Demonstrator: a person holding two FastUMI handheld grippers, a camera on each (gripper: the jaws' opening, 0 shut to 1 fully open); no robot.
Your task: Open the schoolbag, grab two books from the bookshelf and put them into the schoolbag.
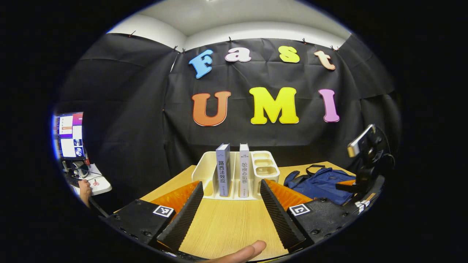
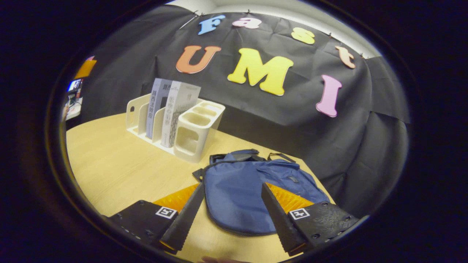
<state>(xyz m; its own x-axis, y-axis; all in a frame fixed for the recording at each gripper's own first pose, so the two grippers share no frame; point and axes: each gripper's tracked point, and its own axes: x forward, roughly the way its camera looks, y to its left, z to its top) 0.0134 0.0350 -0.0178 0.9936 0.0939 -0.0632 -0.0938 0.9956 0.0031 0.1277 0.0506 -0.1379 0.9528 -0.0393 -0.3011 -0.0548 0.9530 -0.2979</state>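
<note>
Claws (image 1: 230,204) open; bookshelf (image 1: 210,166) holds two books (image 1: 223,168).

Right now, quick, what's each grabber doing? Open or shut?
Left gripper: open, holding nothing, facing the bookshelf.
Right gripper: open, holding nothing, over the schoolbag.

Bare table (image 1: 226,223) before bookshelf (image 1: 208,168); schoolbag (image 1: 321,182) beside.
</note>
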